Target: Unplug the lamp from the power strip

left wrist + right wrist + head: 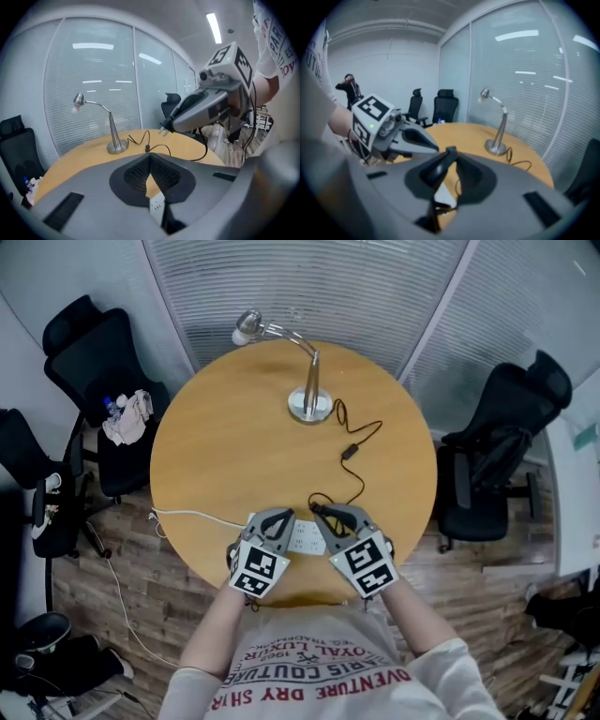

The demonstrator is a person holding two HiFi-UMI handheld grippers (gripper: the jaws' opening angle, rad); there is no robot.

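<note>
At table [234, 427] edge — plug [164, 130] clear of power strip [303, 536].

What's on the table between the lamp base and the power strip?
A black cord with its inline switch; otherwise bare tabletop. The head view shows it.

A round wooden table [234, 446] carries four things. A lamp [309, 404] stands upright on its round base near the far edge. From the base, a thin black cord [361, 486] with a small inline switch [349, 452] snakes across the top toward the near edge. A white power strip [307, 535] lies flat there. Its white cable [197, 515] runs left along the top and drops over the rim.
</note>
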